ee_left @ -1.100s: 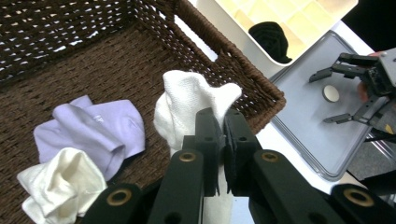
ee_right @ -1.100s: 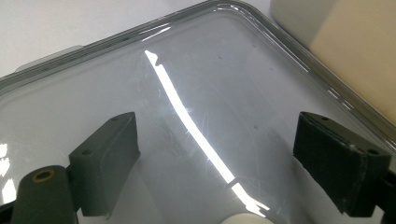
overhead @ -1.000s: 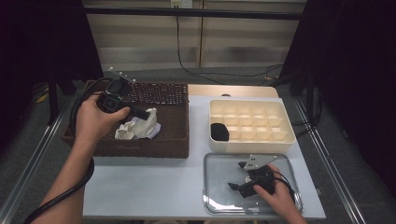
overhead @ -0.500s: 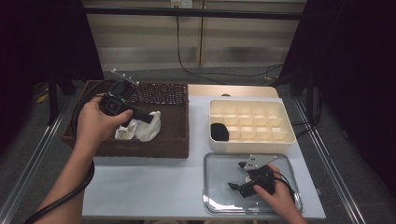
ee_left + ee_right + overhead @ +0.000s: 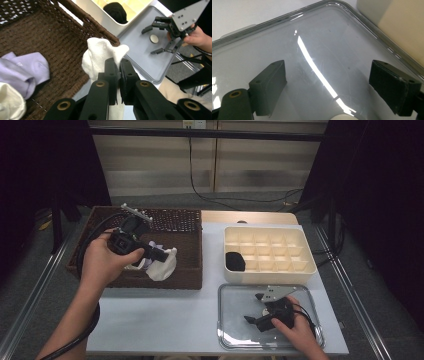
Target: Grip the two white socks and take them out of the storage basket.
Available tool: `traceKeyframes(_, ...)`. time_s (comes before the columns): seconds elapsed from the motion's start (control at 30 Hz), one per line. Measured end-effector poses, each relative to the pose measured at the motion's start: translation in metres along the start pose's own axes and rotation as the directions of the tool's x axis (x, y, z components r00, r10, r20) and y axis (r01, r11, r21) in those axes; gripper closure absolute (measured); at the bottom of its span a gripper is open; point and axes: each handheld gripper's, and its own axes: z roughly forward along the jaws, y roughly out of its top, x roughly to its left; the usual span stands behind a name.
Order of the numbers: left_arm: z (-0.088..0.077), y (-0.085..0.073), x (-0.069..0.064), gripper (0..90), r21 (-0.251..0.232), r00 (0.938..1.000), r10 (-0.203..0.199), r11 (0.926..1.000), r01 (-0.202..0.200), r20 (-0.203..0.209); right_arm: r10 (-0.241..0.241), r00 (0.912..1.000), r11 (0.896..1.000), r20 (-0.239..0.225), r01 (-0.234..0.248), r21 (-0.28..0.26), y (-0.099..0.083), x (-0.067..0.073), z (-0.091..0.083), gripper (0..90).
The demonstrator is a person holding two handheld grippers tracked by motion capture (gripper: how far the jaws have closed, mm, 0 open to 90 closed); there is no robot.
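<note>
The left gripper [image 5: 118,75] has its jaws clamped on a white sock [image 5: 100,57], which hangs over the near right part of the brown wicker basket [image 5: 185,275] at the far left of the worktop [image 5: 165,320]; a lilac sock [image 5: 27,67] and another pale one lie on the basket floor. The job looks like sorting socks from the basket into the cream divided box [image 5: 270,247] on the right, where one black sock [image 5: 235,261] already sits in the near left compartment. To carry this step well, I would lift the sock high enough that its dangling end clears the basket's rim, travel right across the gap, and hold it square over an empty compartment before letting go, so the loose fabric does not drape over a divider. The pinch is on a small fold near one end, so a slow, steady move seems wise. The right gripper [image 5: 260,312] rests with jaws wide apart, holding nothing, on the clear tray [image 5: 230,340] at the near right. No brand, label or writing can be read anywhere.
</note>
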Motion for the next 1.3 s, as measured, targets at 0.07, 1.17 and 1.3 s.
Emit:
traceKeyframes(0.07, 0.002, -0.003, -0.003, 85.7, -0.003, 0.9999, 0.002, 1.0, -0.002, 0.016, 0.0, 1.0, 1.0, 0.0, 0.0, 0.0, 0.0, 0.0, 0.0, 13.8)
traceKeyframes(1.17, 0.043, -0.03, 0.015, 50.9, -0.047, 0.9965, 0.032, 0.9983, -0.035, -0.078, 0.0, 1.0, 1.0, 0.0, 0.0, 0.0, 0.0, 0.0, 0.0, 13.8)
traceKeyframes(1.3, 0.039, -0.03, 0.033, 46.5, -0.078, 0.9893, 0.006, 0.9968, -0.018, -0.146, 0.0, 1.0, 1.0, 0.0, 0.0, 0.0, 0.0, 0.0, 0.0, 13.8)
